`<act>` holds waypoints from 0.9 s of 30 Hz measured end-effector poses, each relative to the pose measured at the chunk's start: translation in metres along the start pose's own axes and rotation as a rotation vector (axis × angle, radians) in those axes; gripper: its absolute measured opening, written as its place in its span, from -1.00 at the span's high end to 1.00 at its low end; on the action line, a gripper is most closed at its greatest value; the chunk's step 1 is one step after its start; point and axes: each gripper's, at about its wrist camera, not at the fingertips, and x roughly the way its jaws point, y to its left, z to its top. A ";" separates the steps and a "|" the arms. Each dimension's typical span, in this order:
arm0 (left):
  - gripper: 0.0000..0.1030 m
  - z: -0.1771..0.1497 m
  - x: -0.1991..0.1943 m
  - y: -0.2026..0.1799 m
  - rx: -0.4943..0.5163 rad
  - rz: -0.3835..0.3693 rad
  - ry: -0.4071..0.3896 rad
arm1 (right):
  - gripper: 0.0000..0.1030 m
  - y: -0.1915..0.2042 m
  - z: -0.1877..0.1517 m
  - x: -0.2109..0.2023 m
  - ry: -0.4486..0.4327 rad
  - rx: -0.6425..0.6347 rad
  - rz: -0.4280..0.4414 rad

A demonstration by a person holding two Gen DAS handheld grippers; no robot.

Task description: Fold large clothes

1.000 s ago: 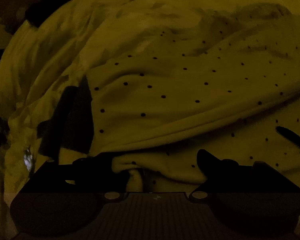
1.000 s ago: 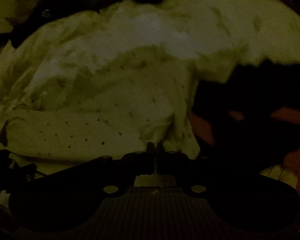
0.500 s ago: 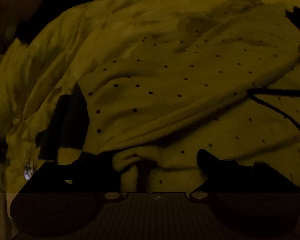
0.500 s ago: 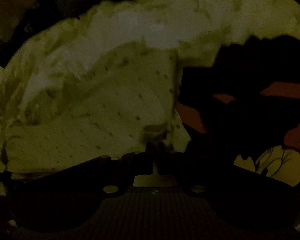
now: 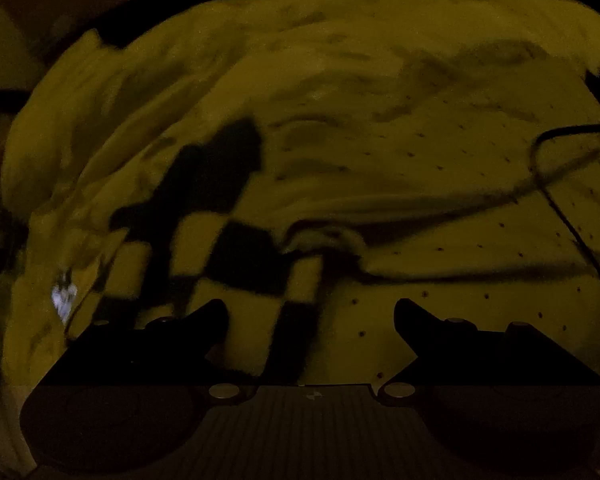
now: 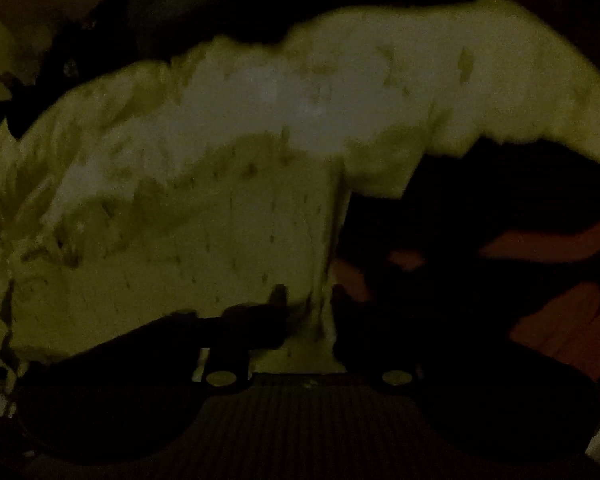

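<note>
A large pale yellow garment with small dark dots [image 5: 380,168] lies rumpled in dim light and fills the left wrist view. My left gripper [image 5: 312,316] is open, its two dark fingers spread wide just above the cloth, holding nothing. In the right wrist view the same dotted garment [image 6: 220,232] lies ahead and to the left, its edge running down between the fingers. My right gripper [image 6: 310,304] has its fingers parted by a moderate gap with cloth showing between them; a grip cannot be made out in the dark.
A thin dark cable [image 5: 572,224] loops over the cloth at the right of the left wrist view. Dark shadows [image 5: 204,184] of the gripper fall on the cloth. Reddish-brown surface patches [image 6: 540,240] lie right of the garment in the right wrist view.
My left gripper has let go of the folded cloth edge and pulled back from it. My right gripper's fingers, shut on the cloth edge before, have parted.
</note>
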 end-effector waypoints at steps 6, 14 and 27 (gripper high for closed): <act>-1.00 -0.026 -0.011 0.023 -0.057 0.029 -0.010 | 0.07 -0.019 0.022 -0.050 -0.118 -0.114 -0.045; -1.00 -0.081 -0.010 0.047 -0.188 -0.039 0.074 | -0.18 -0.070 0.025 -0.150 -0.290 -0.241 -0.201; -1.00 -0.148 0.003 0.036 -0.027 -0.083 0.059 | -0.41 -0.112 -0.068 -0.270 -0.291 -0.914 -0.779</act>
